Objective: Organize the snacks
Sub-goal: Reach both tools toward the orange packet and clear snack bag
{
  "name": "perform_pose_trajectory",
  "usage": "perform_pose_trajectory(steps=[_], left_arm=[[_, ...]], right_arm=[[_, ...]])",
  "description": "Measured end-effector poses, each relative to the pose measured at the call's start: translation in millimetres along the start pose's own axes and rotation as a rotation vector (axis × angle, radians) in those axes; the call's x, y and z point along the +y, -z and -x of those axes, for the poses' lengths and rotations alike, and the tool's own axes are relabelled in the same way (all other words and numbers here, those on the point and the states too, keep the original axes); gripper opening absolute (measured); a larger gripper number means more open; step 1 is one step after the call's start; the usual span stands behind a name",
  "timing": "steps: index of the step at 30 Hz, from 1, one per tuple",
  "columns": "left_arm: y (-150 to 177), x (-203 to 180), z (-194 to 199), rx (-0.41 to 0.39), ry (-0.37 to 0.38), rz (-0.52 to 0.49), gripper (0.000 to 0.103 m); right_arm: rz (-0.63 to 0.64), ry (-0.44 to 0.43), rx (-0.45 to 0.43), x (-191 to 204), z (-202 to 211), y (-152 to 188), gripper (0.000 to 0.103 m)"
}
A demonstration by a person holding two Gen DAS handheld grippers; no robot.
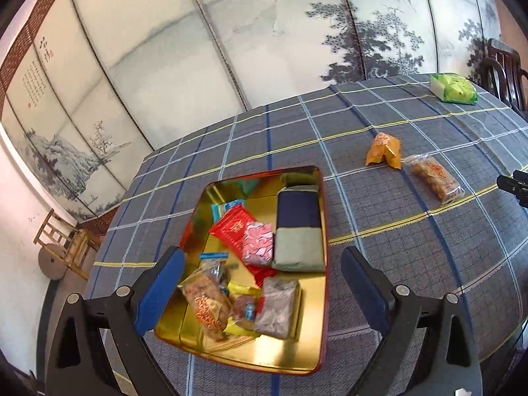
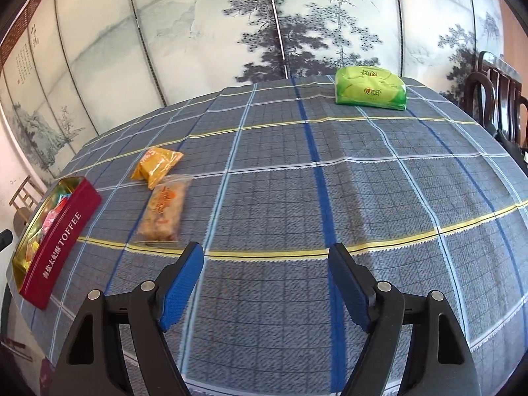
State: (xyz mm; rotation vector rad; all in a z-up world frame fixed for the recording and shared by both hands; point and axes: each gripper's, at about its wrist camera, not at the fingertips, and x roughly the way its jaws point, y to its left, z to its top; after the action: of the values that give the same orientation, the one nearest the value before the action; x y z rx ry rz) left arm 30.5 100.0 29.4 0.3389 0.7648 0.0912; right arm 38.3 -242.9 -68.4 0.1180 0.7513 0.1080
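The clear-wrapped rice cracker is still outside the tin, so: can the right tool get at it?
Probably yes: the clear-wrapped rice cracker lies unobstructed on the cloth, just ahead-left of the open, empty right tool.

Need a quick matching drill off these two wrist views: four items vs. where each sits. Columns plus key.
Items
1. pink packet
2. orange packet
3. green pack
4. clear-wrapped brittle bar

Places
A. far end of the tablecloth, near the screen
B. inside the tin
C. on the cloth, just ahead of the open right gripper
D. on the cloth, just beyond the bar

Pairs: 1-B, 2-D, 3-A, 4-C
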Motion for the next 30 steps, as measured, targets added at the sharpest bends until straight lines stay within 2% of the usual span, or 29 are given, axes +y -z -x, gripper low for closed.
perform_pose_trajectory(steps=[3, 7, 13, 18, 23, 26, 28, 30], left_arm=[[-21, -17, -14, 0.022, 0.079, -0.040, 0.095], [-55, -37, -37, 0.057, 0.229, -0.082, 0.095], [-112, -73, -86, 0.061, 0.406, -0.162, 0.094], [-143, -99, -138, 0.139, 0.474, -0.172, 0.094], [-149, -119, -186, 0.254, 0.457, -0.172, 0.089], [-143, -127, -203, 0.295, 0.459, -0.173, 0.069], [-140, -125, -208, 0.317, 0.518, -0.125, 0.033], [-140, -127, -205, 0.337, 0.487, -0.123, 0.027]], right_arm=[[-0.009, -0.005, -0.001, -9, -4, -4, 0.081], [-0.018, -0.026, -0.012, -13, -9, -9, 0.086], [-0.024, -0.071, -0.016, -13, -9, -9, 0.089], [-0.030, -0.100, -0.025, -14, -6, -7, 0.089], [-0.011, -0.124, -0.031, -10, -5, -5, 0.089], [-0.014, -0.138, -0.027, -11, -6, -5, 0.089], [-0.012, -0.145, -0.026, -10, -6, -6, 0.089], [-0.010, -0.146, -0.022, -10, -7, -6, 0.089]])
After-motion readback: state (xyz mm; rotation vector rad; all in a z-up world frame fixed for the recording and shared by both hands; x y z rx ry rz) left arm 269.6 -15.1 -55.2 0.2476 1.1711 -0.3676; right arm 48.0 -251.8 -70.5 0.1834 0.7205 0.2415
